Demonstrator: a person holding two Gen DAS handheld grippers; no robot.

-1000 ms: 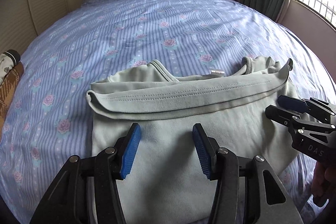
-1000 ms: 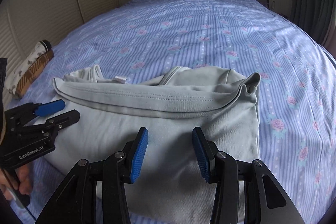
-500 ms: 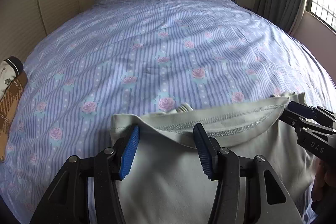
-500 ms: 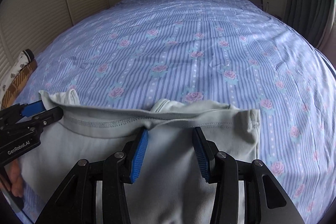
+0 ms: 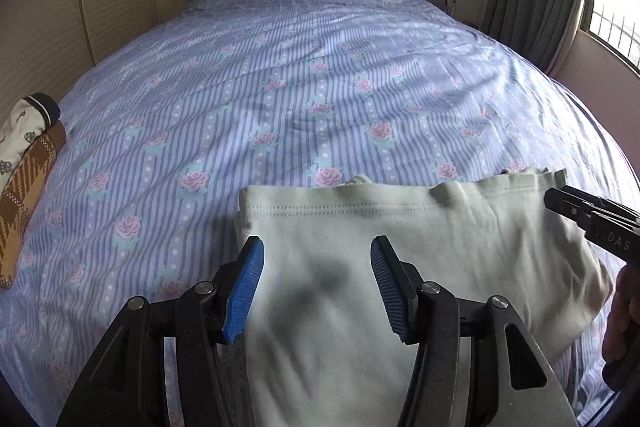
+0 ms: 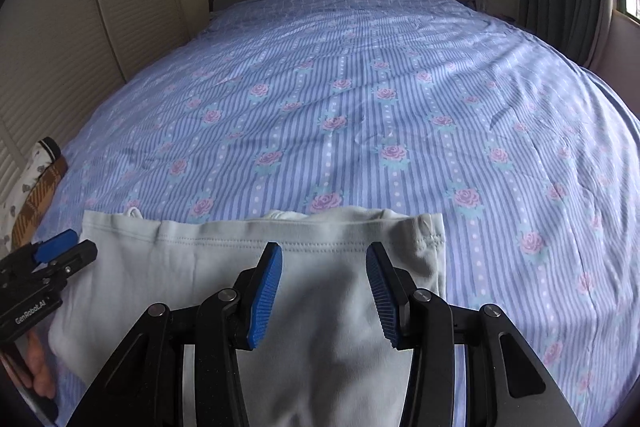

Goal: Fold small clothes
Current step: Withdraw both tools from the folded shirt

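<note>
While both hand-held grippers gape, folded shirt lies flat — untouched.

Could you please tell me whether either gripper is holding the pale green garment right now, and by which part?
Nothing is held. The left gripper and right gripper both hover with jaws open above the folded pale green cotton garment lying on the bed.

My left gripper and right gripper are black angular frames with silver screws and ribbed blue pads. One body says GenRobot.AI, the other DAS.
</note>
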